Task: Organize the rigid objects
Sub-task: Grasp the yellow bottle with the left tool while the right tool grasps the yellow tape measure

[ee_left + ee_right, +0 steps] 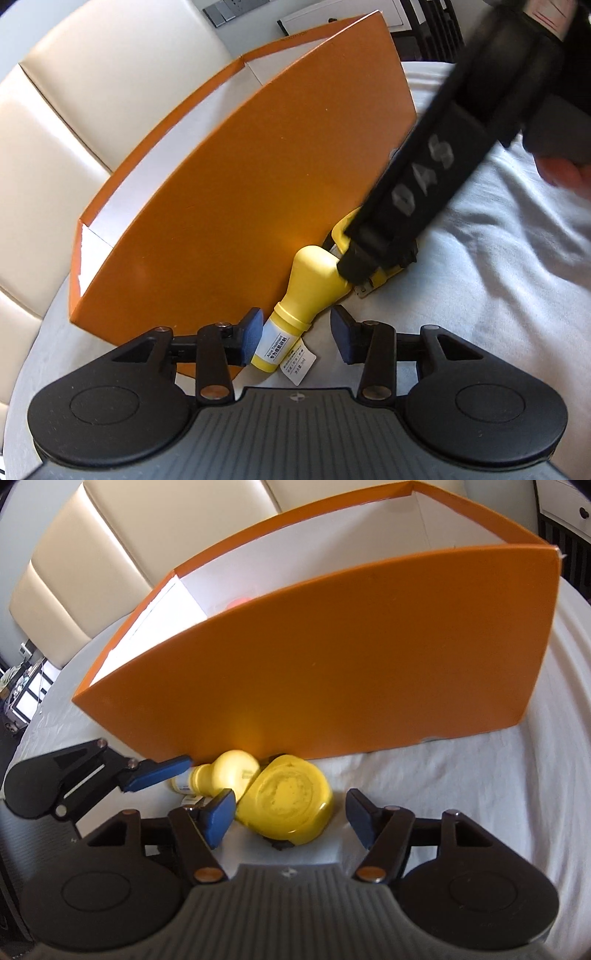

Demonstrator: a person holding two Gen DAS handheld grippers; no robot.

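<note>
Flanking yellow bottle [291,325] w/ "Acne Treatment" label, left tool [297,334] released; right tool [290,821] released, "DAS" on body.

We are seeing bright daylight washing over the white cloth [461,786], and the orange box [332,672] is catching a warm yellow glow on its wall just above the yellow bottle [225,771]. Soft shadows are lying under the box. Fisheye distortion is bowing the box's straight edges, and the right gripper [373,266] is blurring in the left wrist view.
</note>
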